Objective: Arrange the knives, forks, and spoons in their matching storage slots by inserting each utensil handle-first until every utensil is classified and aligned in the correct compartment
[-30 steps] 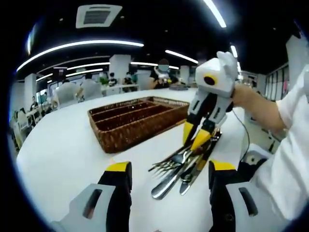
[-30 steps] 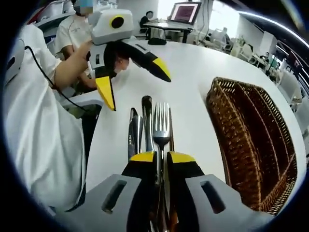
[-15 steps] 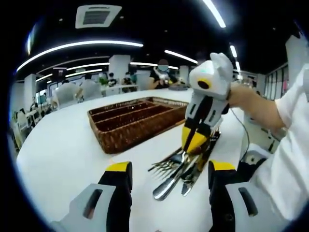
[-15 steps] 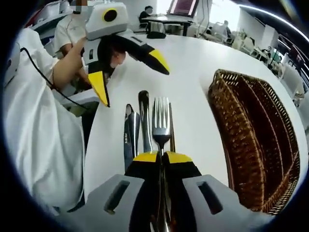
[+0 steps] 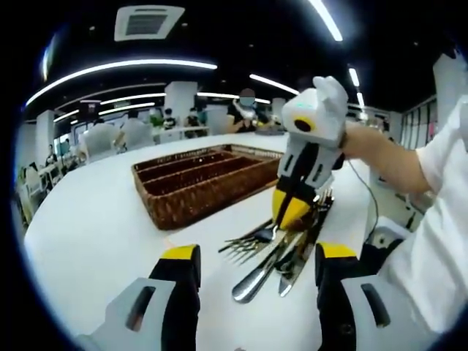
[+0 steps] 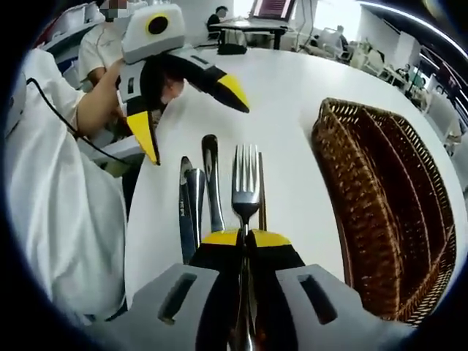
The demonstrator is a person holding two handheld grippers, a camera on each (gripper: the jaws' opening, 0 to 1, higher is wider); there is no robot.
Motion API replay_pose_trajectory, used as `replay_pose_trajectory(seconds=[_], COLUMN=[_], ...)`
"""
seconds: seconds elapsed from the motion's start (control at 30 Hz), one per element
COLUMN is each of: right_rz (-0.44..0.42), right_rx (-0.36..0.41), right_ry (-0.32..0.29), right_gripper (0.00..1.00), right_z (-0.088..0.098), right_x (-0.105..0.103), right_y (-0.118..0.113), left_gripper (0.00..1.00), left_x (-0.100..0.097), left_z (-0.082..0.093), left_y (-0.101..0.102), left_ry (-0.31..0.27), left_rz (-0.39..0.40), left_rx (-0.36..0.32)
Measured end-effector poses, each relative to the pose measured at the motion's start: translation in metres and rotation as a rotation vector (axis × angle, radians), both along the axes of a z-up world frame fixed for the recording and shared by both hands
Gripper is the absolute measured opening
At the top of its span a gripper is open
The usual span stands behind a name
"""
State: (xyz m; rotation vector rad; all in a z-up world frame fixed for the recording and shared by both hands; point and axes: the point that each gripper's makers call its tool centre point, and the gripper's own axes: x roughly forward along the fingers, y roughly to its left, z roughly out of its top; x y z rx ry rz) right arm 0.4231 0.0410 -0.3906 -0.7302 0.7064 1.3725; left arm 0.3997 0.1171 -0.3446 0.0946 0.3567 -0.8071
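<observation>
A steel fork [image 6: 246, 181] juts forward from my right gripper [image 6: 245, 238], which is shut on its handle. In the left gripper view the same right gripper [image 5: 292, 210] comes in from the right, with the fork [image 5: 245, 247] tines pointing left just above the utensil pile [image 5: 274, 263]. Left of the fork lie a knife [image 6: 186, 212] and a spoon handle [image 6: 210, 183] on the white table [image 6: 292, 102]. My left gripper [image 5: 256, 256] is open near the pile and grips nothing; it shows as the left gripper [image 6: 190, 113] at top left. The brown wicker tray [image 5: 212, 197] has long slots.
The wicker tray [image 6: 344, 205] lies right of the fork, its long compartments running away from me. A person's sleeve and body [image 6: 58, 205] stand close on the left. Bare white table [image 5: 95, 234] stretches in front of the tray. Other people and tables sit far behind.
My right gripper has gone from slightly apart to shut on the fork's handle. The fork's tines have risen a little off the pile. The left gripper stayed open.
</observation>
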Motion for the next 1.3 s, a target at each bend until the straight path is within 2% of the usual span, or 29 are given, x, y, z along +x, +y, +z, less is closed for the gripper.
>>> replay_pose_trajectory(seconds=[0.3,0.4,0.67,0.97,1.1,1.3], right_rz=[0.008,0.007,0.016,-0.011,0.011,-0.009], right_rx=[0.013,0.001,-0.007,0.031,0.027,0.02], right_ry=[-0.021,-0.006,-0.019,0.045,0.049,0.061], right_gripper=[0.04,0.04,0.06,0.04,0.04,0.03], right_z=[0.0047,0.0014,-0.0002,-0.0012,-0.0005,0.0007], right_x=[0.0029,0.0026,0.0008,0.0018,-0.0012,-0.0024], right_y=[0.0041,0.0037,0.0002,-0.0027,-0.002,-0.0001], left_gripper=[0.63,0.63,0.63,0.63,0.63,0.63], left_x=[-0.001,-0.0012,-0.003,-0.0047,-0.005,-0.005], left_z=[-0.001,-0.0016,-0.003,-0.0046,-0.0038,-0.0042], left_y=[-0.0021,-0.0024,-0.0061,-0.0094,-0.0087,-0.0074], left_ry=[0.003,0.005,0.008,0.011,0.011,0.013], left_rz=[0.0,0.0,-0.003,-0.008,-0.006,-0.004], left_rx=[0.004,0.005,0.009,0.011,0.01,0.012])
